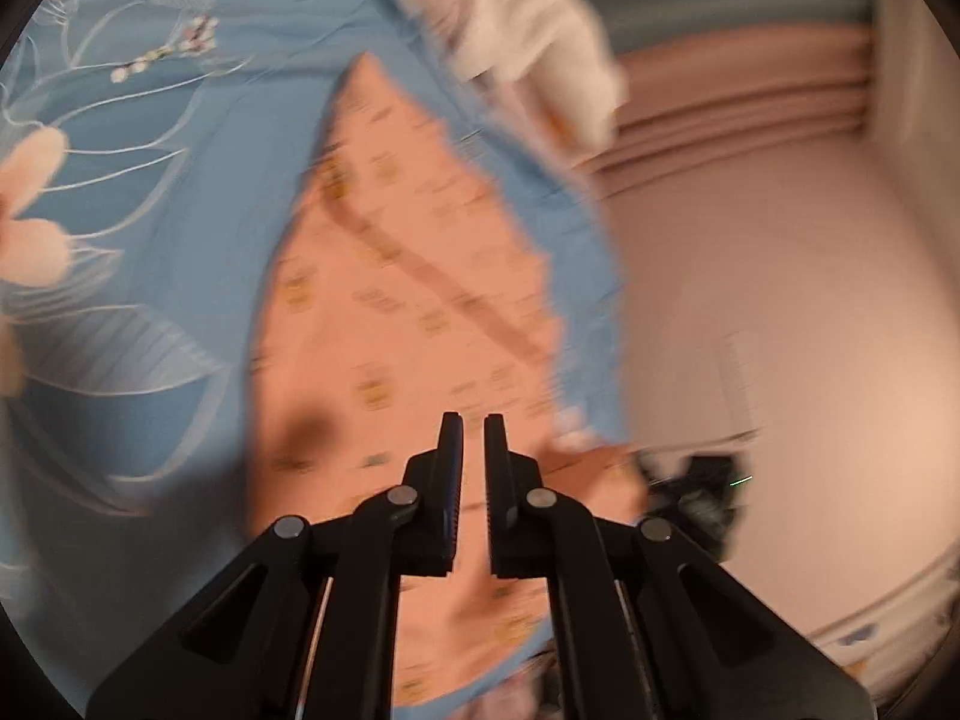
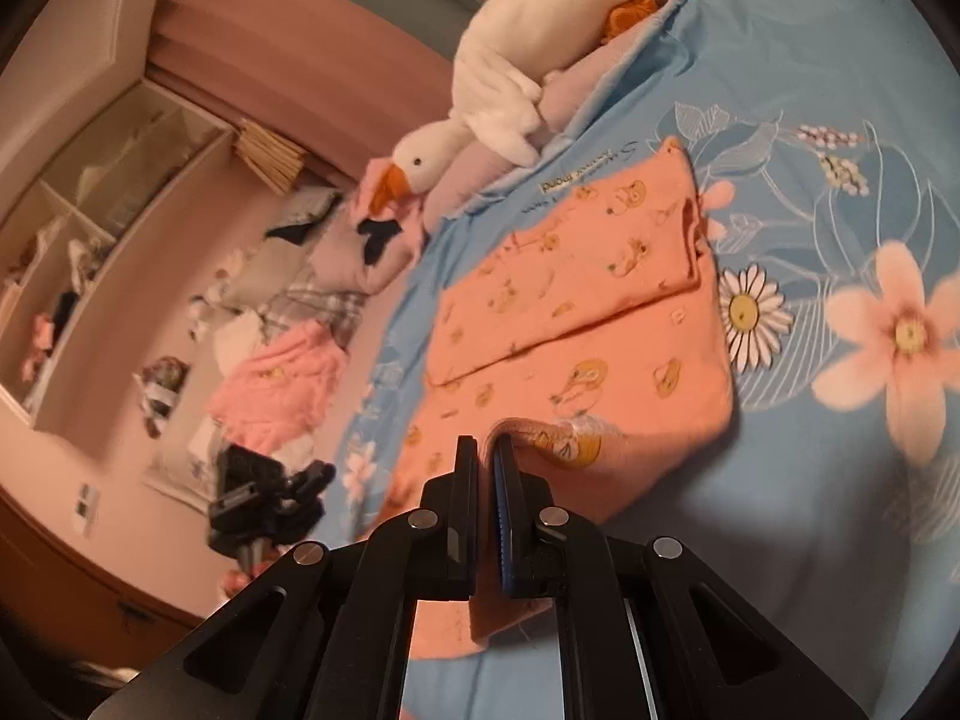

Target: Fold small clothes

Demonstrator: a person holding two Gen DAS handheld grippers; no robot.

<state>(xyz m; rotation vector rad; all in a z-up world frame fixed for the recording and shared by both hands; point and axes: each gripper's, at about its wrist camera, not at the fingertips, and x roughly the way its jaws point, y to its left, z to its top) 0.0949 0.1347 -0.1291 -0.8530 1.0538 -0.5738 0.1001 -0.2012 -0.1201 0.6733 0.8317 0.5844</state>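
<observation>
A small orange garment with yellow duck prints (image 2: 600, 324) lies partly folded on a blue floral bedsheet (image 2: 840, 90). My right gripper (image 2: 486, 444) is shut on the garment's near edge, which bunches up between the fingers. In the blurred left wrist view the same orange garment (image 1: 396, 300) spreads under my left gripper (image 1: 473, 420), whose fingers stand slightly apart with no cloth between them, just above the fabric.
A white plush goose (image 2: 516, 60) lies along the bed's far edge, also in the left wrist view (image 1: 540, 42). A pile of clothes, with a pink piece (image 2: 282, 390), lies beside the bed. A black tripod (image 2: 264, 498) stands near it. The sheet (image 1: 150, 210) extends left.
</observation>
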